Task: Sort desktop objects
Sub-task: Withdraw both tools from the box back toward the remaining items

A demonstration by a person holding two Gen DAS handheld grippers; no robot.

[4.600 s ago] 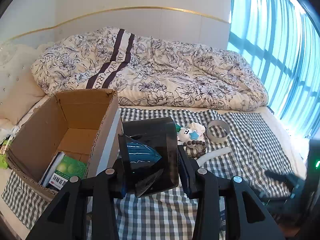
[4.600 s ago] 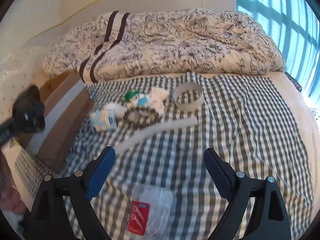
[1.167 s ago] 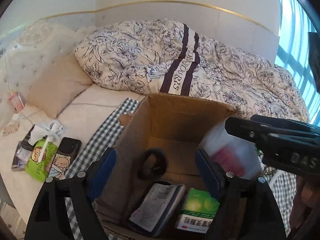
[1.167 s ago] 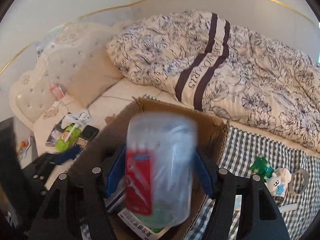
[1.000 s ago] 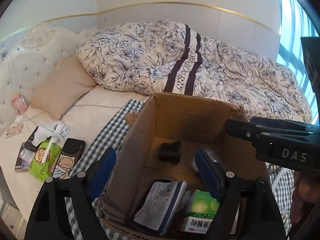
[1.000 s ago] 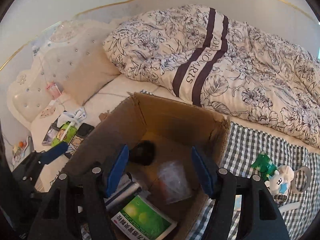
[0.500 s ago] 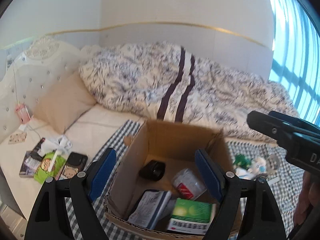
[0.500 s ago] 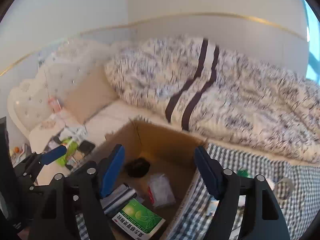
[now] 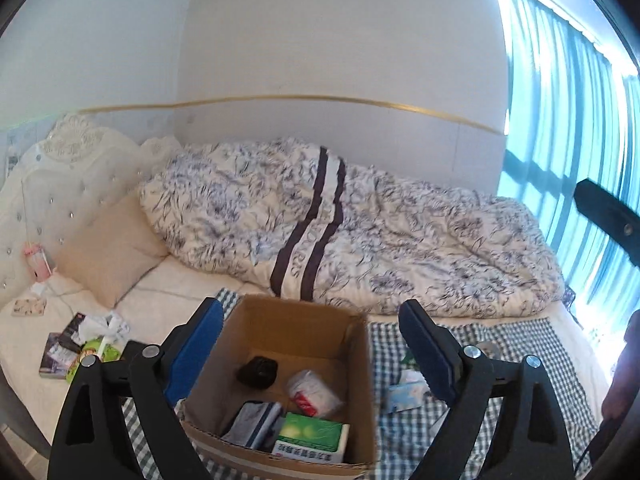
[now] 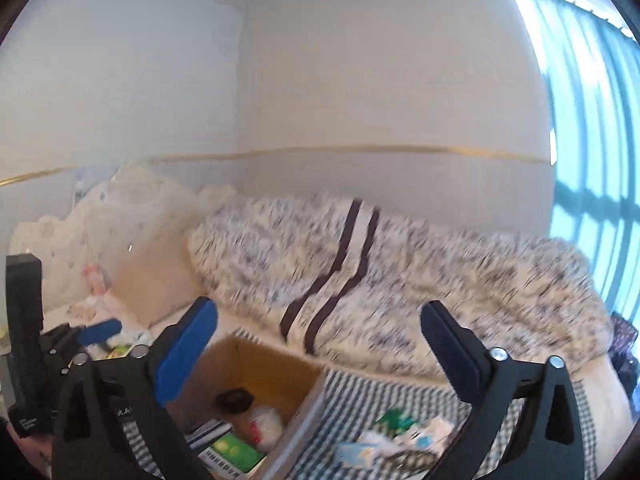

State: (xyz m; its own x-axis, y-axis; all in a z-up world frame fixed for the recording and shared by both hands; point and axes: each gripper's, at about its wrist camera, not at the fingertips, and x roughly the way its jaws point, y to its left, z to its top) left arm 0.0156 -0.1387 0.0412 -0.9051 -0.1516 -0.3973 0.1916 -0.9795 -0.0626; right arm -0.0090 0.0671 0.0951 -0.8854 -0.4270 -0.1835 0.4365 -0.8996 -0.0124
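Cardboard box (image 9: 362, 364) loaded, both grippers clear of it and empty.

Between drops: the left gripper (image 9: 310, 354) and right gripper (image 10: 320, 346) are both still spreading wide, with nothing between their blue pads. Inside the box lie a black case (image 9: 258, 372), a clear pouch (image 9: 314, 392), a green carton (image 9: 314, 438) and a booklet (image 9: 254, 424). Right of the box, on the checked cloth (image 9: 532, 344), wait a tissue pack (image 9: 404, 394), a green toy (image 10: 394, 418) and a tape ring (image 9: 486, 348), all partly hidden behind the fingers. My guess is the next move swings one gripper right of the box and down over one of these. A second ago the views sat lower and closer to the box, and the pouch had only just landed; both grippers have since lifted away and opened further.
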